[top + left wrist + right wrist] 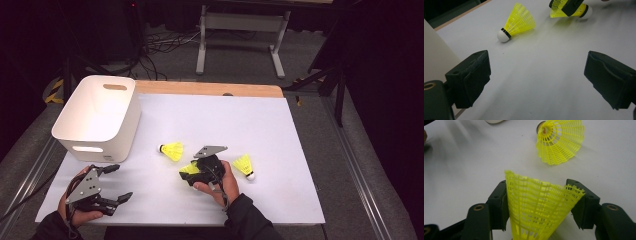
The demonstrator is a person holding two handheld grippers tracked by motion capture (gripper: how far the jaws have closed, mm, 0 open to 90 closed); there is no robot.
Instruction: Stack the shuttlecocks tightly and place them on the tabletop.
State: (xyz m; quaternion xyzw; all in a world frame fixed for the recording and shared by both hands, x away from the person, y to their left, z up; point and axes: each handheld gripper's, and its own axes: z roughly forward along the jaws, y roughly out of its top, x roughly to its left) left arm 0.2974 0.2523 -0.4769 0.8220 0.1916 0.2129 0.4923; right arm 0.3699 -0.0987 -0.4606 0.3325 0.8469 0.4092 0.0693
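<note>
Scanning from the left, found a white plastic bin with slot handles (100,112) standing open side up on the white table sheet (280,150). Took the bin for the likely place to collect things, its mouth being free to drop into.

Just in front of the bin, found the left gripper (120,182) resting low in the left hand. Saw its jaws spread wide with only bare sheet between them in the left gripper view. Judged it parked there to keep out of the working hand's way while staying near the bin.

To the right of the bin's front corner, found a loose yellow plastic shuttlecock with a white cork and black band (172,150) lying on its side, skirt pointing away from the bin. Judged it not yet handled.

Further right of the bin, found the right gripper (191,174) angled down to the sheet in the right hand. Saw its pads resting against either flank of the yellow mesh skirt of a second shuttlecock (539,205), cork end toward the hand, wide rim fanning out past the jaw tips. Read the hold as a light pinch across the skirt, probably because the springy mesh offers broad sides to grip.

Farthest from the bin, found a third yellow shuttlecock (244,165) on its side, cork toward the person, apart from both grippers.
</note>
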